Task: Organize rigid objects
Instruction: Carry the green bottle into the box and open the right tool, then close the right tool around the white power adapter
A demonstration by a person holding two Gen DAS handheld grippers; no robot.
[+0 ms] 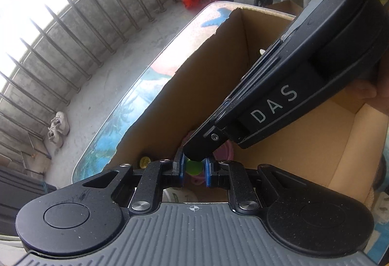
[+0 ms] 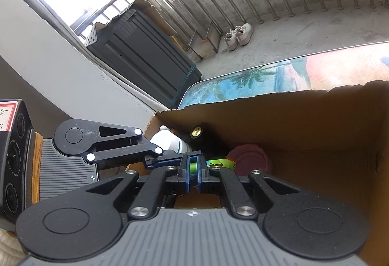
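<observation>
Left wrist view: the left claw (image 1: 193,168) is pointed steeply down into the cardboard box (image 1: 206,66). The right claw (image 1: 194,155) is crossed in from the upper right, with its tip just above the left pads.
Worktop (image 1: 121,115): a palm-print cover is seen to the left of the box, which is stood on it.
Left claw: it is closed down to a narrow gap. A green piece (image 1: 193,167) is seen in that gap, but it cannot be told whether it is pinched or merely lies beyond.
Right claw: in the right wrist view it is likewise drawn in to a narrow gap with green showing there. No grip can be confirmed.
Box contents, left to right: a white bottle (image 2: 167,142), a dark item with a round gold cap (image 2: 196,131), a green-and-yellow item (image 2: 223,163) and a pink round piece (image 2: 248,159) are gathered near the far wall. The right part of the box is seen as bare cardboard.
Step in hand: a placing or sorting step inside the box is judged to be under way, since both claws are met low over the collected things.
Next move: if the green piece is held, it would need to be lowered beside the others and let go. The two claws, which are nearly touching, would have to be drawn apart without being knocked together or catching the torn box wall.
</observation>
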